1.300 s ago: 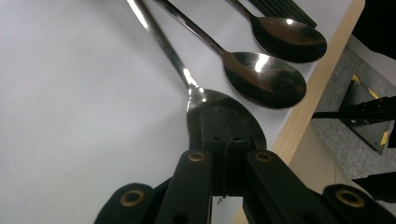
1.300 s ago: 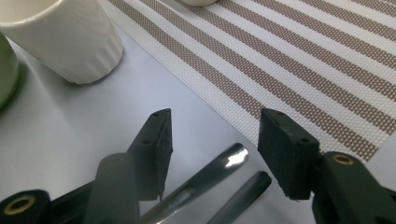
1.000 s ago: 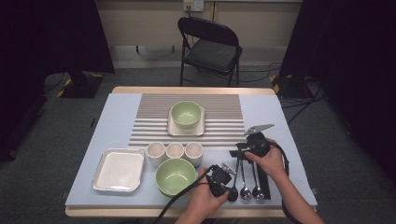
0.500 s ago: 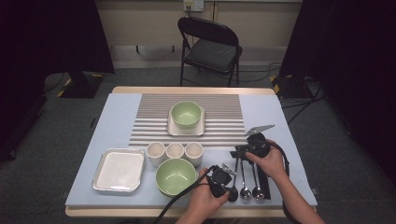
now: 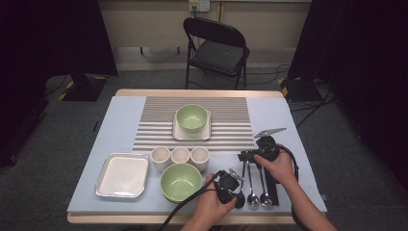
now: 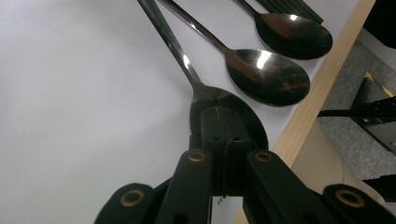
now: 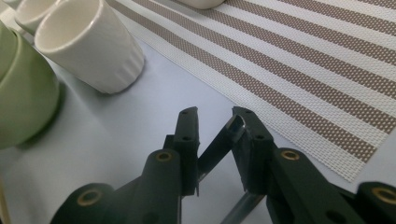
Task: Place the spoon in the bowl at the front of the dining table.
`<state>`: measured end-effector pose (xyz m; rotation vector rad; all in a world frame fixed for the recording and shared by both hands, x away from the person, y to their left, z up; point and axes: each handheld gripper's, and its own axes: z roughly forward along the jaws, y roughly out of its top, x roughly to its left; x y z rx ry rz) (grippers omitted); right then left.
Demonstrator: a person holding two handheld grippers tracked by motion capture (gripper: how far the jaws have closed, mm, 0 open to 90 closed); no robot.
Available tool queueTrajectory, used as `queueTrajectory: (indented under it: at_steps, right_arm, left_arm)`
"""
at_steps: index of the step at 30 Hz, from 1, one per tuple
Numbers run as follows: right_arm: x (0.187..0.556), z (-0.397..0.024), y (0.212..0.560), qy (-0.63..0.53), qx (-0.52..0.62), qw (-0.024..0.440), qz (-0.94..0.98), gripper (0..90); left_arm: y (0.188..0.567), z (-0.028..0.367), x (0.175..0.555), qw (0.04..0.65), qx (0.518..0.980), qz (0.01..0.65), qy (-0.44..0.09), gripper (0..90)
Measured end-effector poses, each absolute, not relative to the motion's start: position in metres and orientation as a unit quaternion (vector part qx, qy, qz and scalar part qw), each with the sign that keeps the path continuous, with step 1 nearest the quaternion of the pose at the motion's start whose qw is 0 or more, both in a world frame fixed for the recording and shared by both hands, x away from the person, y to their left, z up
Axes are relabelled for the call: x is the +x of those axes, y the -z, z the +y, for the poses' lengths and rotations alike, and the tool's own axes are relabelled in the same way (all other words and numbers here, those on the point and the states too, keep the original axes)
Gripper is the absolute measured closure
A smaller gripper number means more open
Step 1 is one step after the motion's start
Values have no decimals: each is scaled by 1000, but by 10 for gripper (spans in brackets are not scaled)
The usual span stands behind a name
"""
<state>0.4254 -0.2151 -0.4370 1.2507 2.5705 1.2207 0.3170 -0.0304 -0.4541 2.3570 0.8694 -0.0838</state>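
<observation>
Down on the table [image 5: 125,103], in the high view, three spoons [image 5: 252,185] lie side by side near the front right edge, bowls toward the person, next to a black strip [image 5: 272,188]. The left gripper [image 5: 234,195] sits at the bowl end of the leftmost spoon, and the right gripper [image 5: 246,155] sits at the handle ends, just in front of the striped mat [image 5: 159,130]. To the left stand three white cups [image 5: 180,155], a green bowl [image 5: 180,181] and a white tray [image 5: 123,174]; another green bowl [image 5: 192,117] rests on a plate on the mat. Seen in the left gripper view, the jaws are pressed together with their tips down on the bowl of the nearest spoon [image 6: 205,93]; whether they pinch it I cannot tell. Over in the right gripper view, the jaws have just been closing and stand a little apart, with a spoon handle [image 7: 219,144] slanting between them, touching the right pad; a white cup [image 7: 88,44] and the green bowl [image 7: 23,88] lie beyond.
</observation>
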Motion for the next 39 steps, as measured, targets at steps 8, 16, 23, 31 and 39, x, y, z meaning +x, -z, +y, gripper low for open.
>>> queueTrajectory:
  at_steps: [8, 16, 23, 31, 39]
  right_arm:
    - [426, -214, 435, -407, 404, 6, 819, 775]
    - [426, -210, 433, -421, 405, 3, 812, 797]
    - [426, -210, 429, -438, 410, -9, 800, 825]
    - [427, -211, 425, -469, 419, -36, 777, 866]
    - [430, -213, 414, -500, 420, -49, 756, 900]
  left_arm:
    - [450, -26, 320, 316, 887, 335, 33, 835]
    - [437, -23, 324, 361, 875, 323, 20, 465]
    - [433, -15, 330, 359, 869, 341, 12, 235]
    - [425, -6, 335, 375, 865, 334, 11, 177]
    - [423, -3, 338, 376, 863, 337, 2, 178]
